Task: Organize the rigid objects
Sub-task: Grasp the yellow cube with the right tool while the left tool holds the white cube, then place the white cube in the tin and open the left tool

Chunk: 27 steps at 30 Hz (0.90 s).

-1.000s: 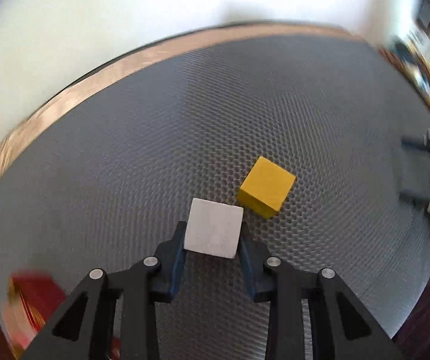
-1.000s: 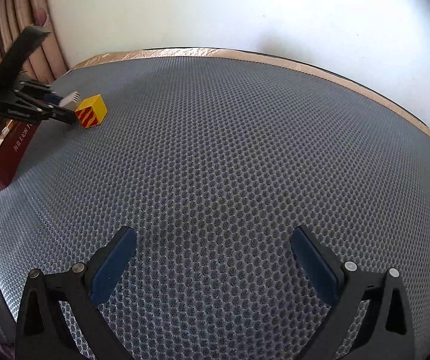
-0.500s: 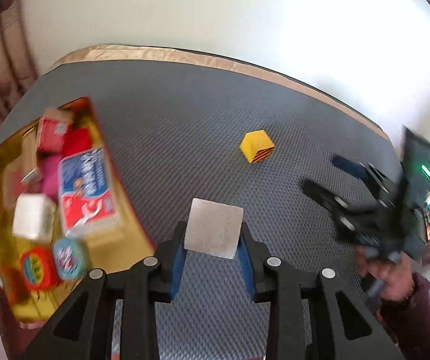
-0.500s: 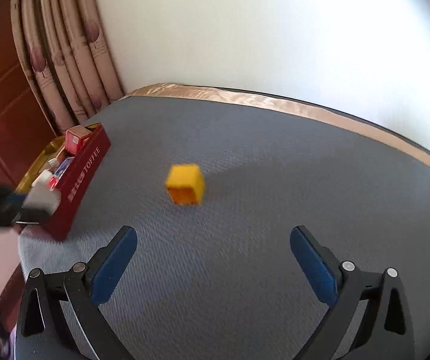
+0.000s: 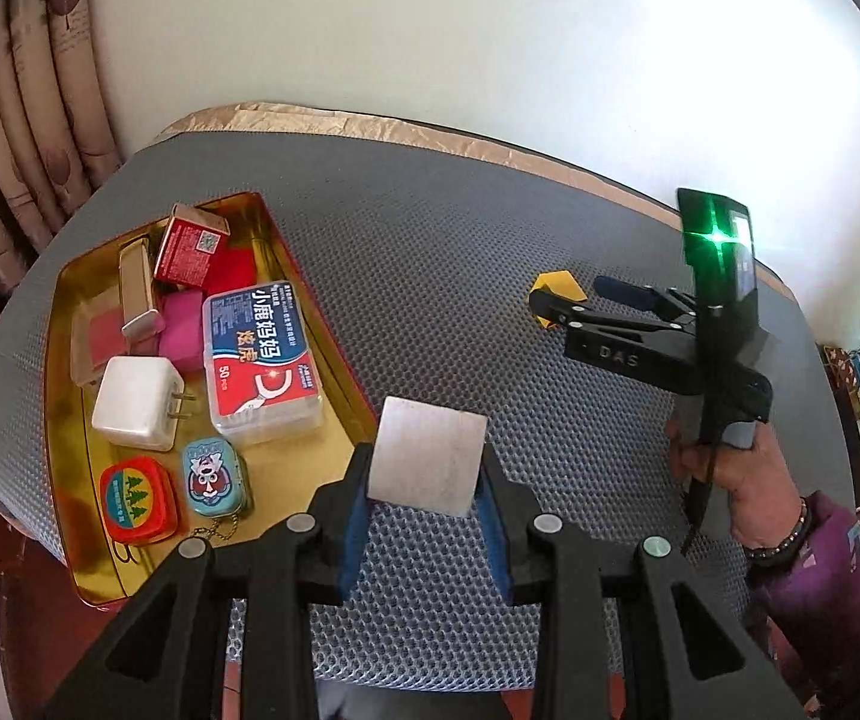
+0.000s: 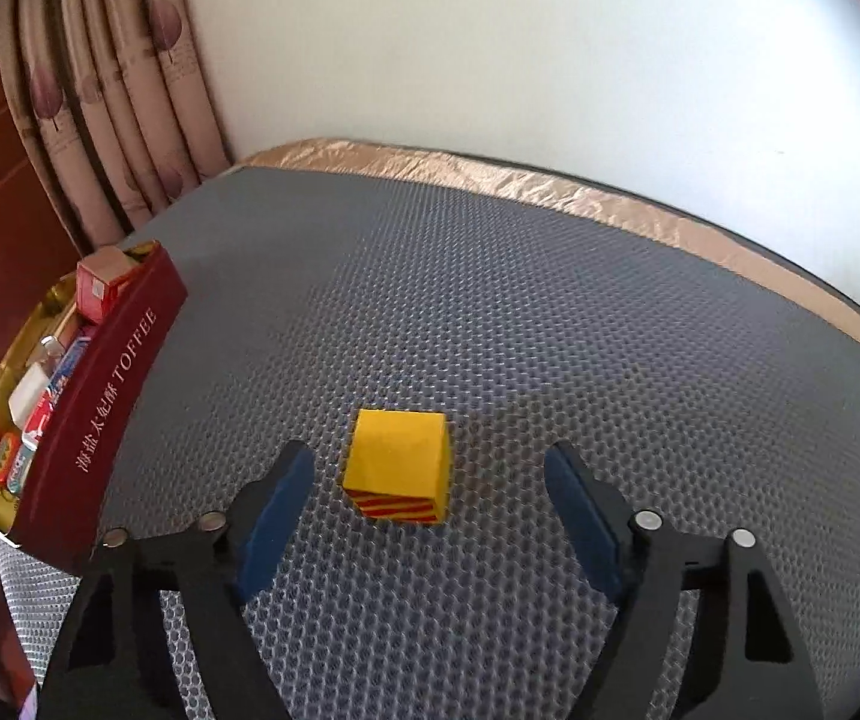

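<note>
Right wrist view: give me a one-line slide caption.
Open right claw straddles the yellow cube on the grey mat, pads not touching; toffee tin at left.

We see a desk (image 6: 490,312) covered in grey mesh cloth with a rough honeycomb weave, edged by crinkled, shiny tan foil tape (image 6: 490,171). The tin (image 5: 63,324) has a glossy gold metal inside and a smooth maroon outer wall. The white block (image 5: 426,456) looks matt and faintly grainy; the yellow block (image 6: 399,462) is smooth and matt. Each hand-held gripper is matt black plastic with blue, rubbery-looking pads (image 6: 276,510). The floss box (image 5: 258,354) is glossy clear plastic.
</note>
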Available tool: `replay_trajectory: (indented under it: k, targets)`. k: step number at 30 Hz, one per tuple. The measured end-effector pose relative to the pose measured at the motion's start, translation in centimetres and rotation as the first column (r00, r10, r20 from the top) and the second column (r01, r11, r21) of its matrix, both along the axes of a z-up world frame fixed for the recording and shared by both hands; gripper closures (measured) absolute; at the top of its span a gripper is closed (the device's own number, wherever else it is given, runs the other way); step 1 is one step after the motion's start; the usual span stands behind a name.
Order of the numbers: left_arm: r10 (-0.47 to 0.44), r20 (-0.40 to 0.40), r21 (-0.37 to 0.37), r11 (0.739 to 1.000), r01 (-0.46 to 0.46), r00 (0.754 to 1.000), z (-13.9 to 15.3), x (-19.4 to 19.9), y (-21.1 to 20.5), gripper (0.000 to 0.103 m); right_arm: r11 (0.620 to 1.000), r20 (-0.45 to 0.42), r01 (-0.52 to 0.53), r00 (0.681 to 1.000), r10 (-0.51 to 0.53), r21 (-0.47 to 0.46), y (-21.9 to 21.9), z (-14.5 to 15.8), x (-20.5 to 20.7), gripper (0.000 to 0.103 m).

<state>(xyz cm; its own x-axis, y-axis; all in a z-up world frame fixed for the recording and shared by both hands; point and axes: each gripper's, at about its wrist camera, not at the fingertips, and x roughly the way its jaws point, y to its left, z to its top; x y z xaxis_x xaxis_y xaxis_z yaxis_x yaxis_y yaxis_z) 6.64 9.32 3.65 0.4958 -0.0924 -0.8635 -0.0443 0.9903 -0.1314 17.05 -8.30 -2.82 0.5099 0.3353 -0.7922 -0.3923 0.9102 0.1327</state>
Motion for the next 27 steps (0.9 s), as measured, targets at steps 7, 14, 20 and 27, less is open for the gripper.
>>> replay_trajectory:
  k: [7, 14, 20, 27]
  targets:
    - [0.035, 0.009, 0.031, 0.999, -0.035, 0.999, 0.6, -0.9, 0.3, 0.07, 0.999, -0.016, -0.027, 1.0, 0.027, -0.025, 1.0, -0.7, -0.1, 0.075]
    - [0.06, 0.027, 0.073, 0.995, -0.061, 0.998, 0.7, -1.6, 1.0, 0.07, 0.999, -0.022, -0.003, 1.0, 0.004, 0.039, -0.2, 0.2, -2.5, 0.075]
    - [0.071, 0.04, 0.093, 0.993, -0.075, 0.997, 1.1, -2.8, 1.4, 0.07, 0.998, -0.026, -0.009, 1.0, 0.011, 0.058, -0.3, 1.0, -5.2, 0.075]
    - [0.1, 0.065, 0.12, 0.987, -0.107, 0.993, 1.3, -3.9, 2.9, 0.07, 0.998, -0.026, -0.013, 1.0, 0.014, 0.059, -0.2, 1.9, -7.3, 0.075]
